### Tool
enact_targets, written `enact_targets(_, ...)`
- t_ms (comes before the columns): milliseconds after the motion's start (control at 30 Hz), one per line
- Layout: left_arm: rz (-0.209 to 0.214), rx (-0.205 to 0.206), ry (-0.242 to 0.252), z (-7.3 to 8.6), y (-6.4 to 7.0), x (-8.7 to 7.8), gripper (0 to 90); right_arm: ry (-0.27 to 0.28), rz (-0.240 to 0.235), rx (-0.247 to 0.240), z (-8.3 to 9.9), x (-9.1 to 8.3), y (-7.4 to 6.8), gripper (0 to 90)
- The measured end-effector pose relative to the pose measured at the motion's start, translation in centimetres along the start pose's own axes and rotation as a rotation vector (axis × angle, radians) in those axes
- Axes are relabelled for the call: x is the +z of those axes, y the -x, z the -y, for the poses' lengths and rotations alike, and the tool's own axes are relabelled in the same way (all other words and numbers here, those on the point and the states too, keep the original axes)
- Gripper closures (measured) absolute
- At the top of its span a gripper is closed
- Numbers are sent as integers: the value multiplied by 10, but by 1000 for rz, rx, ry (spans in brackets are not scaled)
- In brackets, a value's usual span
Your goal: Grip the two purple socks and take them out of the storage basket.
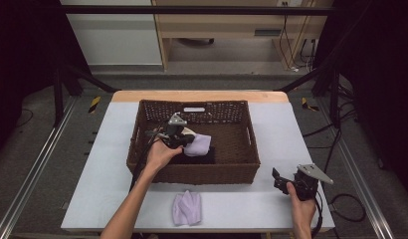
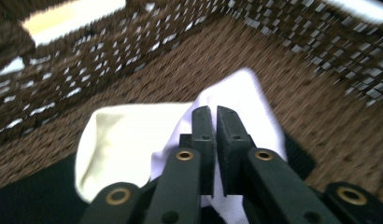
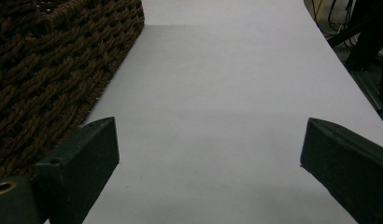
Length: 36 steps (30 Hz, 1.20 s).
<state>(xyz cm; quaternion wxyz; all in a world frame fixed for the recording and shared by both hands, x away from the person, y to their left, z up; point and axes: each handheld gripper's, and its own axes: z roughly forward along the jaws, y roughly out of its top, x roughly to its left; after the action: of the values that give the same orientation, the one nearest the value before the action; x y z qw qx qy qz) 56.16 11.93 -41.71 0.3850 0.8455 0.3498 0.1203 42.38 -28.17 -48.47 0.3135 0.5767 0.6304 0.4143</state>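
In the left gripper view, the left gripper (image 2: 214,116) is pinching a lavender cloth (image 2: 245,100) beside a cream cloth (image 2: 119,140) inside the wicker basket (image 1: 242,172). A second lavender cloth (image 1: 187,207) is lying on the desk (image 1: 271,199). The right gripper (image 3: 208,154) is gaping wide, empty.

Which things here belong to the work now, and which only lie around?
In the job: left gripper, shut on the lavender cloth; wicker basket; cream cloth; folded lavender cloth waiting on the table.

Lying about: right gripper, open; floor cables.
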Motion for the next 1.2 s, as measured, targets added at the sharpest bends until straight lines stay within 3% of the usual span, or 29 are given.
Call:
enact_targets(100, -30, 10, -21, 0, -1, 2, 814, -1, -2, 2, 0, 0, 0, 49)
enact_targets(167, -25, 0, -12, 1, -2, 3, 712, 0, 0, 1, 0, 0, 0, 49)
enact_targets(200, -58, 36, 8, 2, -3, 5, 644, 1, 1, 1, 0, 0, 0, 49)
enact_targets(233, -58, 36, 8, 2, -3, 5, 569, 1, 1, 1, 0, 0, 0, 49)
enact_targets(300, -66, 54, 63, 2, -2, 9, 452, -1, 0, 1, 0, 0, 0, 49)
enact_targets(367, -64, 54, 68, 2, -2, 10, 421, -1, 0, 0, 0, 0, 0, 49)
enact_targets(433, -51, 66, 34, 3, -1, 15, 347, -1, 0, -1, 0, 0, 0, 49)
enact_targets(533, -24, 71, -66, 4, 2, 23, 394, -2, -1, 0, 0, 0, 0, 49)
enact_targets(633, -13, 67, -93, 5, 3, 25, 464, -2, -1, -1, 0, 0, 0, 49)
enact_targets(767, -17, 72, -134, 5, 3, 22, 715, -1, -1, -1, 0, 0, 0, 49)
enact_targets(833, -14, 44, -142, 4, 3, 20, 816, -1, 0, 0, 0, 0, 0, 49)
enact_targets(900, -16, 23, -141, 4, 2, 19, 833, -1, 1, 0, 0, 0, 0, 49)
enact_targets(1033, -7, -14, -87, 1, 0, 10, 837, 0, 3, 2, 0, 0, 0, 49)
enact_targets(1200, -2, -12, 66, -1, 0, -2, 835, -4, 2, 4, 0, 0, 0, 49)
